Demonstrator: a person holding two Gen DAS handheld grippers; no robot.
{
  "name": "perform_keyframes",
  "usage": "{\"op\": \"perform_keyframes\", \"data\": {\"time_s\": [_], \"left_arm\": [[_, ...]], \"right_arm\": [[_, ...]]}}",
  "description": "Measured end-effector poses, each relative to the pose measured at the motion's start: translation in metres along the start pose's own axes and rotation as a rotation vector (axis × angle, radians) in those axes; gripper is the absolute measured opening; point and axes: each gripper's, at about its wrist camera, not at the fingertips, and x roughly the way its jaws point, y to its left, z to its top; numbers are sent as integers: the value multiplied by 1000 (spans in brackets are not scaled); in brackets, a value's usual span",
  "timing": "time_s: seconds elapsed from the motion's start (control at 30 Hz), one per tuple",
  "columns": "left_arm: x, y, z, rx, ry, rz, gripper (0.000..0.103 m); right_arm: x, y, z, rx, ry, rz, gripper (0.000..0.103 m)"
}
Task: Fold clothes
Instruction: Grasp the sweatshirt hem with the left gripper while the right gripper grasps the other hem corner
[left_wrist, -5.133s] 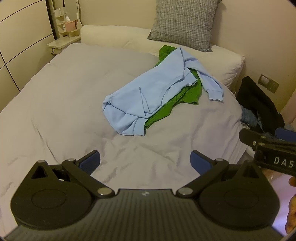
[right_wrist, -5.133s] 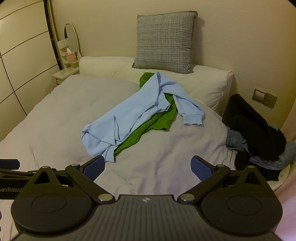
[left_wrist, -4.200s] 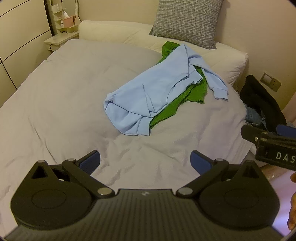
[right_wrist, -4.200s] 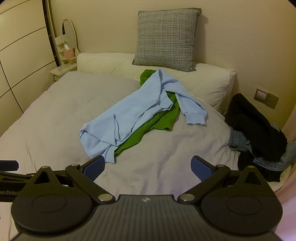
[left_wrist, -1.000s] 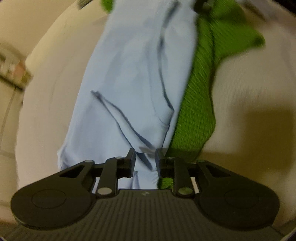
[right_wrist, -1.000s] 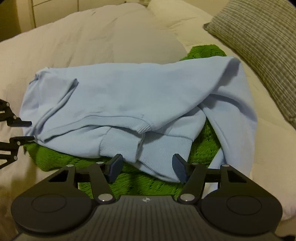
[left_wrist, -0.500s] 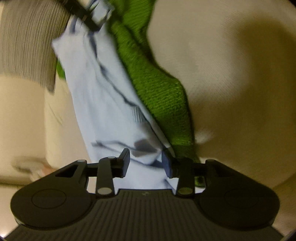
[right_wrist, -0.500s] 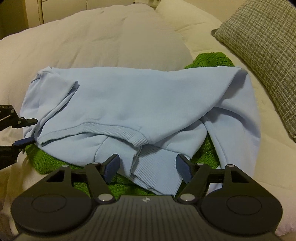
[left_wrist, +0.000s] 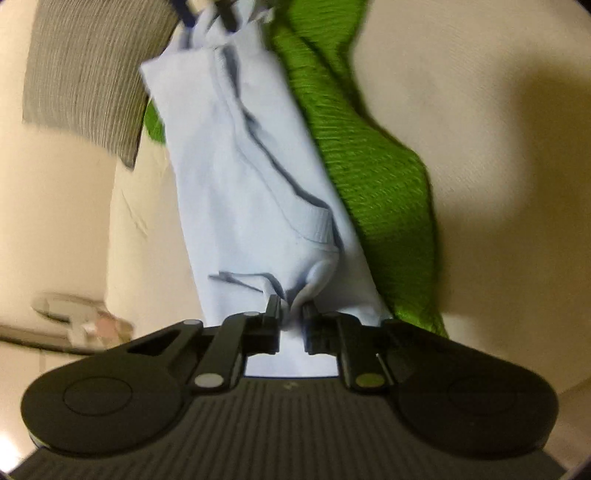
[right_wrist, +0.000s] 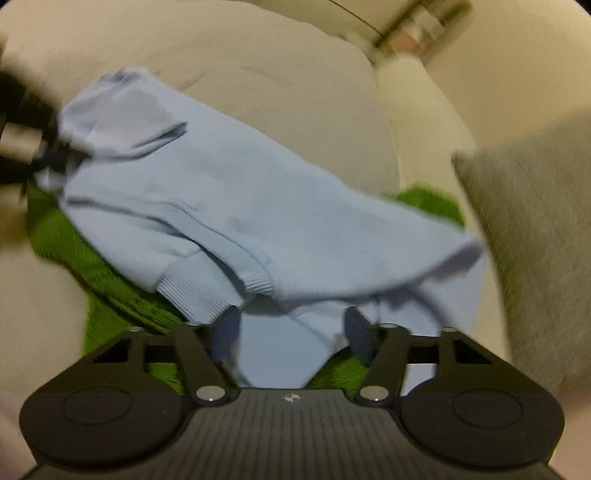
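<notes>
Honestly, that light-blue sweatshirt (left_wrist: 251, 192) looks soft and floppy: left claw (left_wrist: 290, 308) is clenched on bunched fabric, right claw (right_wrist: 291, 332) gapes around the ribbed hem just ahead, the firmer hold.

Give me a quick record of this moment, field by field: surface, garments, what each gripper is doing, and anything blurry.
surface: bed
top garment: light blue sweatshirt, crumpled
underneath: green knit sweater
left gripper: shut on a pinch of the light blue sweatshirt
right gripper: open, fingers either side of a ribbed blue edge
nearby: grey checked pillow
blur: both views smeared by motion
</notes>
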Motion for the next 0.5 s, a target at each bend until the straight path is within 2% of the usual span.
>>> {"op": "perform_keyframes", "data": {"time_s": [0.03, 0.07, 0.1, 0.2, 0.27, 0.33, 0.37, 0.4, 0.47, 0.5], "left_arm": [[1, -4, 0, 17, -3, 2, 16], [3, -11, 0, 51, -6, 18, 18], [6, -20, 0, 98, -13, 35, 24], [15, -38, -1, 191, -34, 81, 25], [23, -33, 0, 221, -40, 98, 24], [25, -27, -3, 202, -26, 89, 12], [26, -24, -4, 193, -18, 85, 11], [23, -16, -2, 155, -11, 87, 9], [20, 5, 0, 49, 10, 102, 8], [16, 17, -2, -12, 25, 104, 8]], "right_arm": [[2, 3, -2, -57, 0, -30, 51], [5, 6, -5, -114, 3, -57, 46], [10, 9, -7, -166, 3, -80, 43], [21, 21, -12, -307, -20, -118, 43], [27, 29, -12, -379, -46, -135, 43], [33, 35, -12, -433, -67, -155, 44], [37, 38, -13, -453, -71, -162, 42], [40, 38, -13, -462, -72, -165, 27], [40, 36, -9, -433, -71, -170, 15], [39, 34, -7, -412, -71, -174, 0]]}}
